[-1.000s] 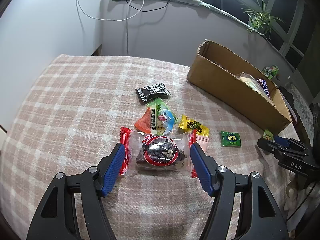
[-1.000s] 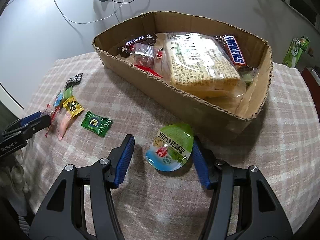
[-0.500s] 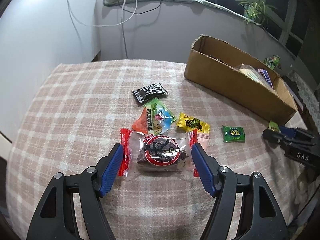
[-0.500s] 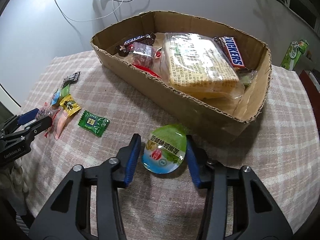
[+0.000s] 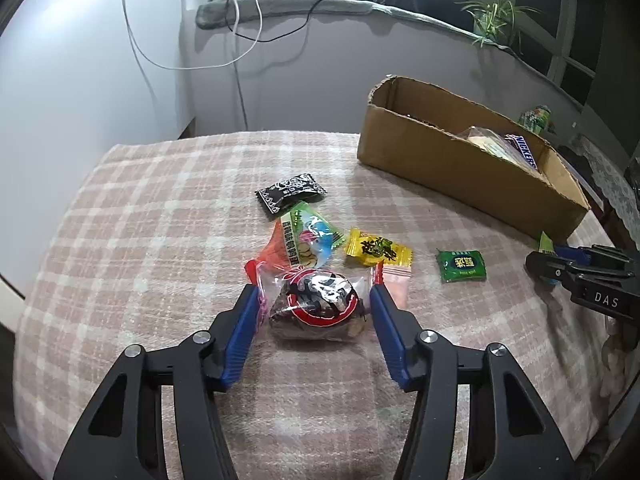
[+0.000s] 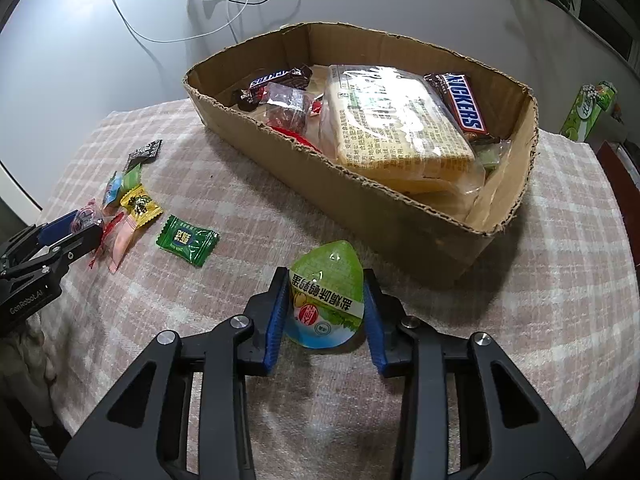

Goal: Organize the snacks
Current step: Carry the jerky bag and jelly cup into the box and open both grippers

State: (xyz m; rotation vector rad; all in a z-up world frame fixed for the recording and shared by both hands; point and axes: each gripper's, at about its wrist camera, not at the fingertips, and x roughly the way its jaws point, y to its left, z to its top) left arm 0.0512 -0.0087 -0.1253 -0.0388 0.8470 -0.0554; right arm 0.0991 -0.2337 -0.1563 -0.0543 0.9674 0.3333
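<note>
My left gripper (image 5: 314, 298) has closed on a clear packet with red ends and a dark snack (image 5: 318, 304), which looks lifted slightly off the plaid cloth. My right gripper (image 6: 325, 286) is shut on a green drop-shaped jelly cup (image 6: 326, 300) just in front of the cardboard box (image 6: 400, 208). The box holds a cracker pack (image 6: 396, 120), Snickers bars (image 6: 462, 104) and small packets. Loose on the cloth lie a black packet (image 5: 290, 192), a green-blue-orange packet (image 5: 302, 238), a yellow candy (image 5: 378, 248) and a green candy (image 5: 462, 266).
The round table has a pink plaid cloth (image 5: 160, 220). The right gripper shows at the right edge of the left wrist view (image 5: 588, 276). A green carton (image 6: 590, 110) stands beyond the box. Cables hang on the wall behind.
My right gripper closed on the jelly cup and tilted it up. My left gripper narrowed onto the clear packet and rose a little.
</note>
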